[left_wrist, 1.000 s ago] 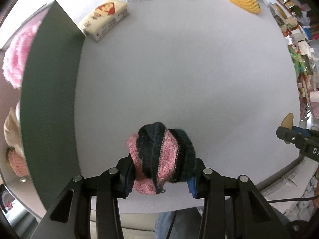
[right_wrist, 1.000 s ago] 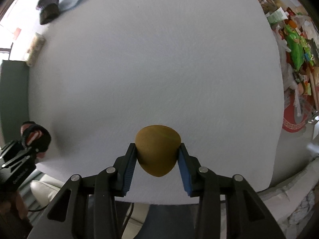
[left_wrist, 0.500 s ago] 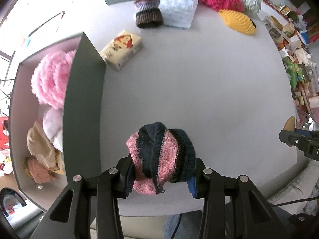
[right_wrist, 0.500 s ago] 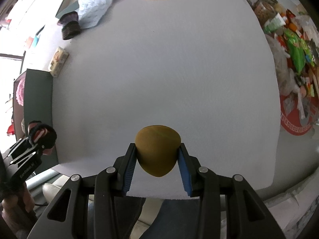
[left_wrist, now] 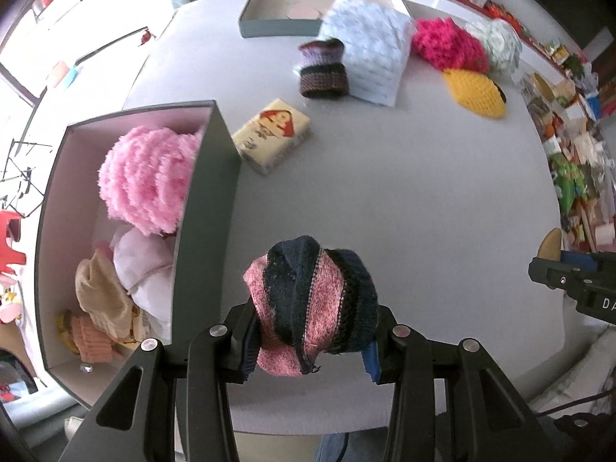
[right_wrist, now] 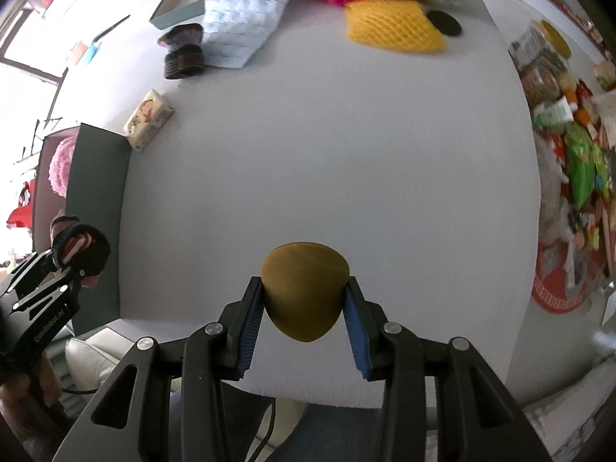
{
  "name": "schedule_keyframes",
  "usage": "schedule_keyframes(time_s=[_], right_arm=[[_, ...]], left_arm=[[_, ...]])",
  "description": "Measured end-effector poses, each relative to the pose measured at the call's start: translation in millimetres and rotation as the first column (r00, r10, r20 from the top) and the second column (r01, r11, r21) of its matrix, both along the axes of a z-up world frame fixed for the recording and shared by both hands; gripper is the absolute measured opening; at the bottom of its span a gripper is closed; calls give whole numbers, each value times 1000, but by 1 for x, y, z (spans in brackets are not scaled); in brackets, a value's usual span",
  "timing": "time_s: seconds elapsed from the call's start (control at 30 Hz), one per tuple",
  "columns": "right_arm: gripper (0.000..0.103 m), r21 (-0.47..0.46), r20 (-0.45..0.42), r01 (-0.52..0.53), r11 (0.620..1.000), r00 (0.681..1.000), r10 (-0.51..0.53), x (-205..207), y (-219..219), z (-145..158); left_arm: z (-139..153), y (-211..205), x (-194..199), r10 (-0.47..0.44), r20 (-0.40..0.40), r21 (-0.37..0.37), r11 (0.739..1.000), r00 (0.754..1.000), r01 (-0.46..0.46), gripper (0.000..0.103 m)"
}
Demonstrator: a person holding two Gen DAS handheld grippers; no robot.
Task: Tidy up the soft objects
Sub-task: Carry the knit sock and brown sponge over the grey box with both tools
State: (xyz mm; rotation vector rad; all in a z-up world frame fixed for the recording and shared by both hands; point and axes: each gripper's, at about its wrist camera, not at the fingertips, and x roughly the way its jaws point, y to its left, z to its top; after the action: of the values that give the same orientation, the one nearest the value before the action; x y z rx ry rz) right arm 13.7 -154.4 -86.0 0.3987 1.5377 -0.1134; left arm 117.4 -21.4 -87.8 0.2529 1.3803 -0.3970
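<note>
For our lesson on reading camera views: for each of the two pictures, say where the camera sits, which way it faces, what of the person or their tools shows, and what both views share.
Left wrist: on the left gripper, looking down at the table and grey box; its fingers clamp a striped knit; the right gripper shows at the right edge.
Right wrist: on the right gripper, looking down; its fingers clamp a tan sponge; the left gripper and a hand show lower left.
Shared: table, box, yellow pack, white pillow, yellow mesh.
</note>
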Motion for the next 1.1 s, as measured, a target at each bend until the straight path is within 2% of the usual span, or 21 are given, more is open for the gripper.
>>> schedule_keyframes(time_s=[0.53,0.77,1.1], right_arm=[[44,-55,33,-186,981,982,188,48,44,26],[44,-80,65,-322,943,943,327,66,86,39],[44,-46,94,-419,907,902,422,83,137,47]], left_arm=[[22,45,17,162,69,-67,985,984,-158,44],[30,77,15,261,81,-82,964,962,-255,44],[34,124,6,383,81,-72,923,920,-378,44]])
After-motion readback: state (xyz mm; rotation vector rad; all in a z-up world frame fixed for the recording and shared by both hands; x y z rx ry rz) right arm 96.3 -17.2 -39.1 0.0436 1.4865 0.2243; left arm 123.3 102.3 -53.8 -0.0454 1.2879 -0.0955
